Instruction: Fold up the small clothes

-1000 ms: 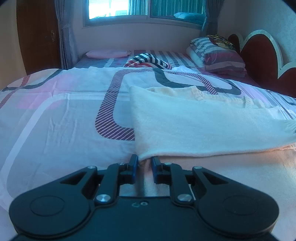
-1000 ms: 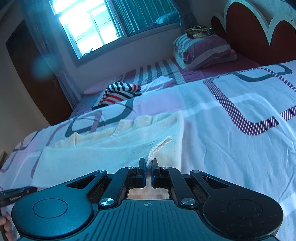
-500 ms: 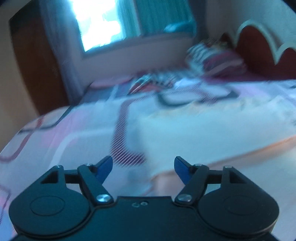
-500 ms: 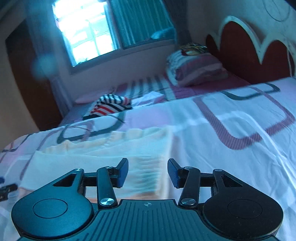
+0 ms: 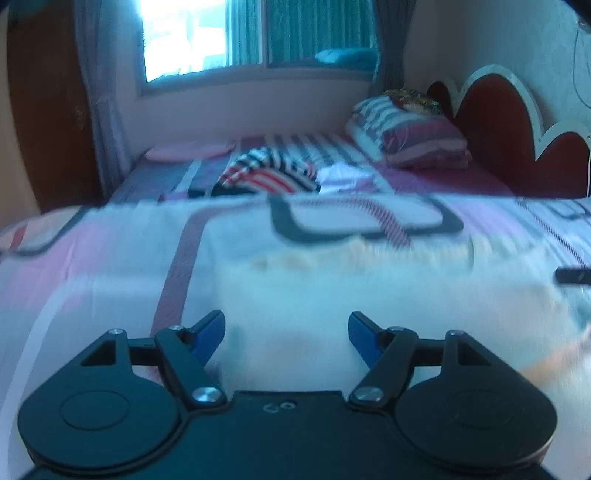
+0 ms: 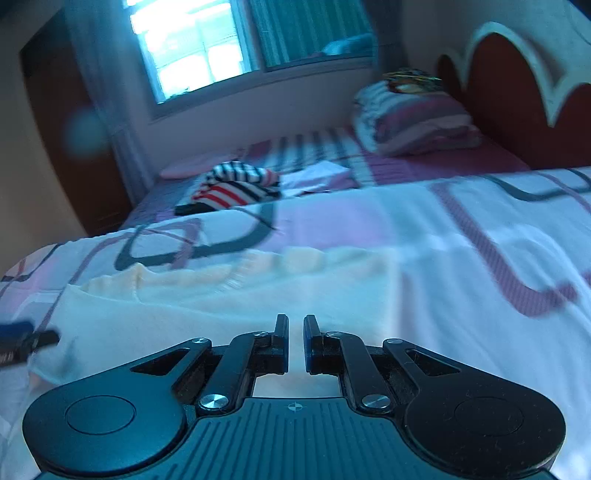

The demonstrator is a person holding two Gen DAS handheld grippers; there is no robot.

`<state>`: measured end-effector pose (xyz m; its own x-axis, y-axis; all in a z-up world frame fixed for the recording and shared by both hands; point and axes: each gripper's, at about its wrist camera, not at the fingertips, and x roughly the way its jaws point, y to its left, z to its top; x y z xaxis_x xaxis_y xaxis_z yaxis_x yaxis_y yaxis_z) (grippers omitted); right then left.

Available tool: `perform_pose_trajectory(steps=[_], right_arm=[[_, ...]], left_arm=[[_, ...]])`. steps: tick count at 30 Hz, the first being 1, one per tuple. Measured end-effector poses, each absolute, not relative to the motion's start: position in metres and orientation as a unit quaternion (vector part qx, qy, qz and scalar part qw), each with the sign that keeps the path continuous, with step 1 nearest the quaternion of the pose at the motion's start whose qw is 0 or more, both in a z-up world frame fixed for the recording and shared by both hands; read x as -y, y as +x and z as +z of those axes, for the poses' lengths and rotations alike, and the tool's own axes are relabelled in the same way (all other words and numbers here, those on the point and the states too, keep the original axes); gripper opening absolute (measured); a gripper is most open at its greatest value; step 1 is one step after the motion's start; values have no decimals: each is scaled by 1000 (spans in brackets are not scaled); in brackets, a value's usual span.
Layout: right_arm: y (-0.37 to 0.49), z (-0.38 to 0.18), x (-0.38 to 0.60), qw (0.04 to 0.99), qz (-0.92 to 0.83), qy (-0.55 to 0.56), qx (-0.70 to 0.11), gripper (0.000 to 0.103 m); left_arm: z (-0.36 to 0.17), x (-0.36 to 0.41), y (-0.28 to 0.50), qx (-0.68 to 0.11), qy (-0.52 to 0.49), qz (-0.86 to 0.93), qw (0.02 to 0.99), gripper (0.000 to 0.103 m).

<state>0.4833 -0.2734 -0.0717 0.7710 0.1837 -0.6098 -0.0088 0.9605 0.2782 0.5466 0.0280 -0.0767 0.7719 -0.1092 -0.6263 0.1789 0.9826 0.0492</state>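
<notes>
A cream knitted garment (image 5: 369, 295) lies folded flat on the patterned bedsheet, and it also shows in the right wrist view (image 6: 229, 306). My left gripper (image 5: 286, 328) is open and empty just above the garment's near edge. My right gripper (image 6: 294, 332) has its jaws nearly closed with a narrow gap, nothing visibly between them, above the garment's right part. The left gripper's tip (image 6: 22, 339) shows at the left edge of the right wrist view. The left wrist view is blurred.
A striped red, white and dark garment (image 5: 266, 173) and a white cloth (image 5: 343, 181) lie farther back on the bed. A striped pillow stack (image 5: 410, 136) sits by the red headboard (image 5: 517, 140). A window (image 5: 258, 33) is behind.
Both grippers let go of the cream garment and opened half a second ago. The right gripper has since closed almost fully. Both views have lifted and shifted over the garment.
</notes>
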Motion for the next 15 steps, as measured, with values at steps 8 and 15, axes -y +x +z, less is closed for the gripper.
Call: perform_pose_trajectory(steps=[8,15], right_arm=[[531,-101,240,924,64,102,-362,8],[520,-83,239,928,89,132,-336,8]], left_arm=[[-113,-40,609,-360,32,-87,928,77],[-82,-12,558,-307,63,-107,944,74]])
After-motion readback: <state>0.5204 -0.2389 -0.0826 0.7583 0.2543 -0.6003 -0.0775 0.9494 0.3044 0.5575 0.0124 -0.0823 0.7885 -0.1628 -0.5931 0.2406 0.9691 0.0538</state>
